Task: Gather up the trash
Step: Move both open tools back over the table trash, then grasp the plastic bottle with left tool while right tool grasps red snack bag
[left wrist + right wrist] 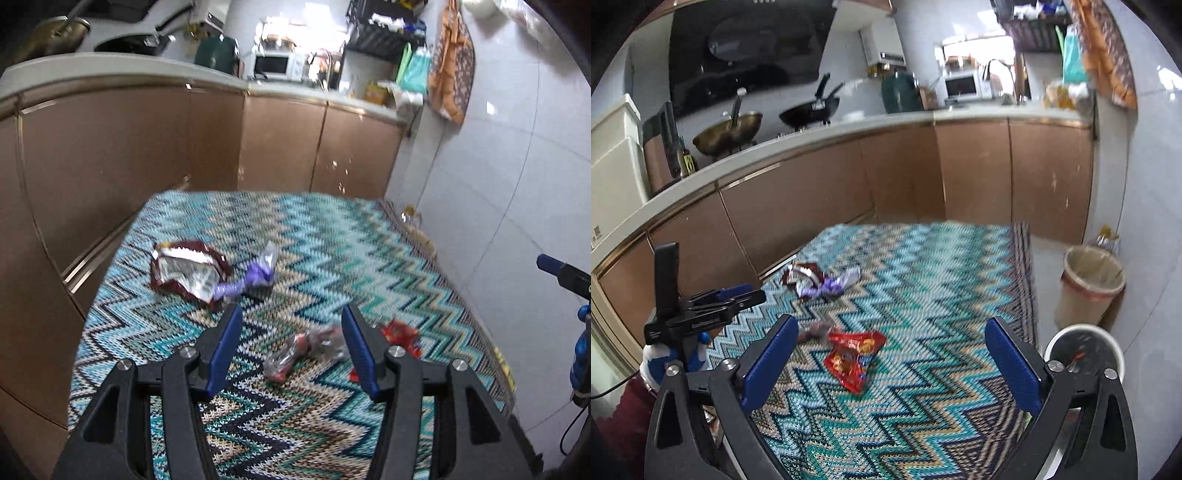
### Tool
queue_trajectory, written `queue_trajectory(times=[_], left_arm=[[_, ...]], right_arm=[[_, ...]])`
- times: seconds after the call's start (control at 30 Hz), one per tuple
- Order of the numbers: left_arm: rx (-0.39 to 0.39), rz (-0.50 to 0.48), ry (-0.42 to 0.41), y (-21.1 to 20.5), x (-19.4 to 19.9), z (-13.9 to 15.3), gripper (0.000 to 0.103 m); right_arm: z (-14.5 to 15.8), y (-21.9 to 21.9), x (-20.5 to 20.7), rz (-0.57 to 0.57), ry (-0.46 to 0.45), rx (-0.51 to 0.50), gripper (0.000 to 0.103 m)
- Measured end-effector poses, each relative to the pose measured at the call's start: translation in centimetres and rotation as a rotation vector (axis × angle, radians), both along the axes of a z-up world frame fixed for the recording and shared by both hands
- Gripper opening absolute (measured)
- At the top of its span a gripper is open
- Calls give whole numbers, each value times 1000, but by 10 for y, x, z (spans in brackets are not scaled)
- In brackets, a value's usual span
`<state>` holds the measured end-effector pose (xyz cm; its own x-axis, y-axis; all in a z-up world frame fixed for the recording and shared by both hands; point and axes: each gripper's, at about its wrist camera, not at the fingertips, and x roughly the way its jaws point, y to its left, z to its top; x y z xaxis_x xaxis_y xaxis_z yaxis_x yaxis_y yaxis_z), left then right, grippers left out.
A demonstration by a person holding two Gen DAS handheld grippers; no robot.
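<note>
Several pieces of trash lie on the zigzag-patterned table. A maroon snack bag and a purple wrapper lie at the far left. A clear crumpled wrapper lies between the fingers of my left gripper, which is open above it. A red wrapper lies just to its right. In the right wrist view the red wrapper lies ahead of my right gripper, which is open and empty. The maroon bag and purple wrapper lie further off.
A beige bin with a liner stands on the floor right of the table. A white bucket stands nearer, by my right finger. Brown kitchen cabinets run behind the table. The left gripper shows at the left of the right wrist view.
</note>
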<state>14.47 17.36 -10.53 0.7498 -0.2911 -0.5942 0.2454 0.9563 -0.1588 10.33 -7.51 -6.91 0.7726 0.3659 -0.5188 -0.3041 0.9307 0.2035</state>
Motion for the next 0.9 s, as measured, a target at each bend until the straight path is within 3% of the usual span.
queue_trajectory(times=[0.43, 0.67, 0.83, 0.9], left_arm=[[39, -128, 132, -15, 48, -50, 54], [55, -158, 190, -17, 66, -72, 53], [36, -180, 205, -18, 72, -81, 51], [38, -195, 205, -20, 72, -83, 42]], right_arm=[[-86, 50, 64, 163, 261, 1, 84], [-118, 65, 87, 217, 352, 0, 82], [-135, 69, 101, 241, 399, 12, 65], [-140, 70, 104, 252, 410, 16, 55]])
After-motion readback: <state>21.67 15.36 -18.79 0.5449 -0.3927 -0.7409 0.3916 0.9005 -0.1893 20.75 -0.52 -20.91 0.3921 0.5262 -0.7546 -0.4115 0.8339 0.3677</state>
